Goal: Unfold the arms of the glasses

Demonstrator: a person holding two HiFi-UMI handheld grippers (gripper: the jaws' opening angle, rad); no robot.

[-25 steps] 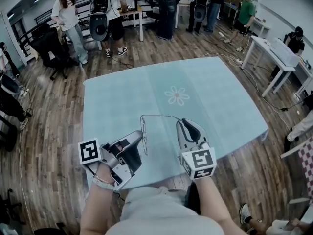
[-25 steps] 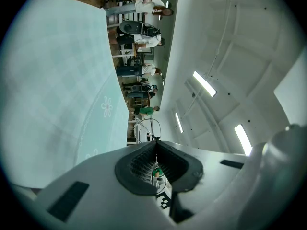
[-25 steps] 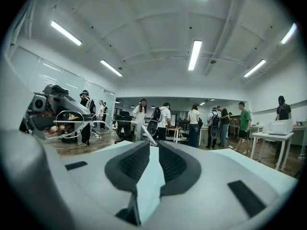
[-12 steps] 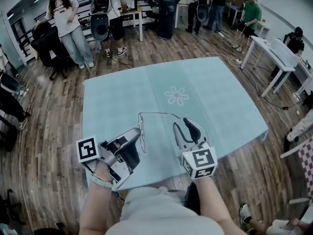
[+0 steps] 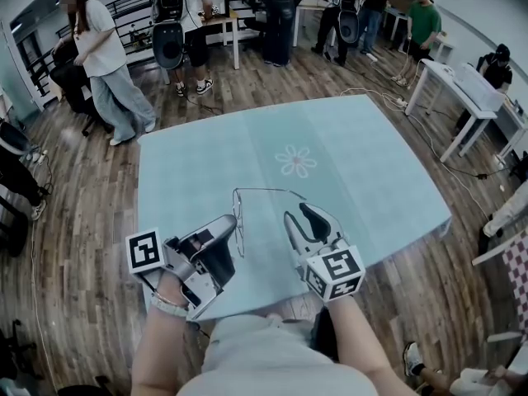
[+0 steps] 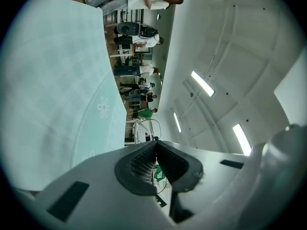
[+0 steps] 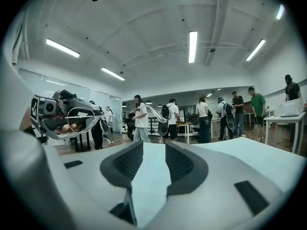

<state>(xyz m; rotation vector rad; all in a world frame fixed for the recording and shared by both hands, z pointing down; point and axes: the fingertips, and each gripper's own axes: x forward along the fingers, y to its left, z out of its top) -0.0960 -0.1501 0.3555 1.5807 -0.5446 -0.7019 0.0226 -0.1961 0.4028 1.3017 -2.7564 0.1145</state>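
**Mid-task view.** Thin wire-framed glasses lifted clear of the pale blue tablecloth, on the person's side of its flower print.

**Left of the flower print and nearer the person:** left gripper, pads pressed together on the wire rim of the glasses, with no gap between them in the left gripper view.

**Right of the flower print and nearer the person:** right gripper, jaws just opened and now well parted. Only tablecloth visible between them, nothing held.

**Between the flower print and the grippers:** one temple arm swung out from the far end of the frame. Runs rightward, with its curved tip close to the right gripper.

**Judged done:** unfolding of that temple arm.

**Judged left:** the other temple arm. Too thin to trace in any view, so whether folded or open cannot be told. Probably a fresh hold on that side still needed before the task counts as finished.
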